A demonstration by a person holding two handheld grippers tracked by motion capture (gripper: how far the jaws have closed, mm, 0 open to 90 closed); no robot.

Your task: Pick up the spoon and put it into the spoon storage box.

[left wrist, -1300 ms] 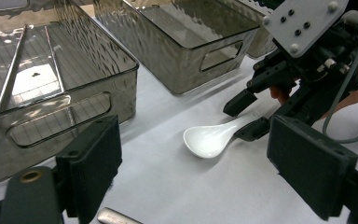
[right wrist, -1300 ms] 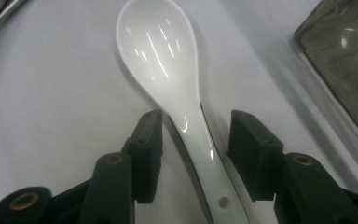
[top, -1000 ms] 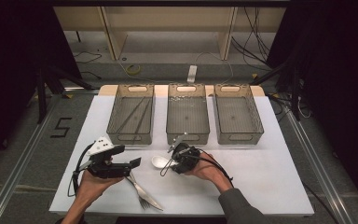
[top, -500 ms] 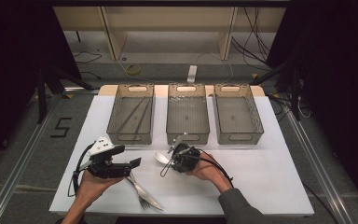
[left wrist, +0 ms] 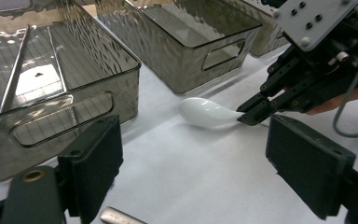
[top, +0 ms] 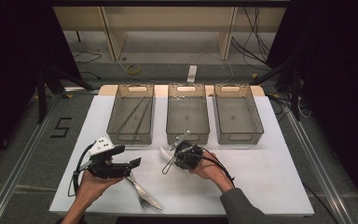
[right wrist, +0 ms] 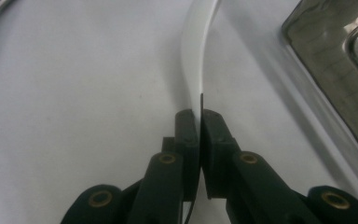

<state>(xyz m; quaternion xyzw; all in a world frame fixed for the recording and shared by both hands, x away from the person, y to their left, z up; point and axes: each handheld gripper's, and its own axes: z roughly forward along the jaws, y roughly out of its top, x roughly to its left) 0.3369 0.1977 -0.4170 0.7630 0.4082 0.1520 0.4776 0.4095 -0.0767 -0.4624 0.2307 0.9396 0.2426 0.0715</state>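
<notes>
A white plastic spoon (top: 164,152) lies on the white table just in front of the middle bin. Its bowl (left wrist: 205,113) points left and its thin handle (right wrist: 196,56) runs back into my right gripper (right wrist: 199,126). That gripper's jaws have just been closing and now pinch the handle's end, low over the table (top: 172,155). In the left gripper view the right gripper (left wrist: 248,116) holds the spoon from the right. My left gripper (top: 129,157) hovers at the front left, open (left wrist: 200,168) with nothing between its jaws.
Three smoky clear bins stand in a row behind: the left bin (top: 131,138) holds thin metal rods (left wrist: 16,70), while the middle bin (top: 187,136) and right bin (top: 238,135) look bare. A metal fork and other cutlery (top: 142,193) lie under my left gripper.
Both hands have stayed where they were. The right gripper's jaws have drawn together on the spoon's handle.
</notes>
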